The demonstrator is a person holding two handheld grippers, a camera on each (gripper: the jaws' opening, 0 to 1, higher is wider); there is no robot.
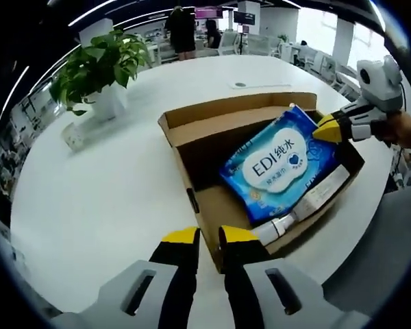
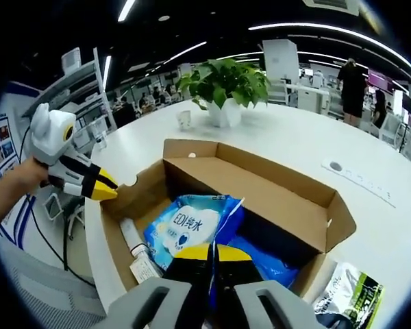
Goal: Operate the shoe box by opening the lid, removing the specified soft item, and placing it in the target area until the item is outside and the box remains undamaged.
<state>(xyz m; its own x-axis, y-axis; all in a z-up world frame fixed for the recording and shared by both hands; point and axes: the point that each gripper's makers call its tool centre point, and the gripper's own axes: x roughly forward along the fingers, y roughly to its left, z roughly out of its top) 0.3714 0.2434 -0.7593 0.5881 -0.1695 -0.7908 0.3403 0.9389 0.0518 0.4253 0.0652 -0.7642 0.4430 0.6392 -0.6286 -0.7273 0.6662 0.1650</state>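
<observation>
Office room, ceiling strip lights, desks beyond. Round white table (image 1: 109, 199) carries an open brown cardboard shoe box (image 1: 192, 123) and a potted green plant (image 1: 99, 65). Right gripper (image 2: 212, 252) is clenched on the blue soft wipes pack (image 1: 277, 164) inside the box. Left gripper (image 1: 209, 236) is nearly closed, empty, at the box corner.

Brown cardboard shoe box (image 1: 192, 130) sits open on the white worktop (image 1: 109, 199), flaps up. Inside, a blue-and-white soft wipes pack (image 1: 279, 164) printed "EDI" stands tilted, one edge raised above the box rim, clamped in the right gripper (image 2: 212, 252).
</observation>
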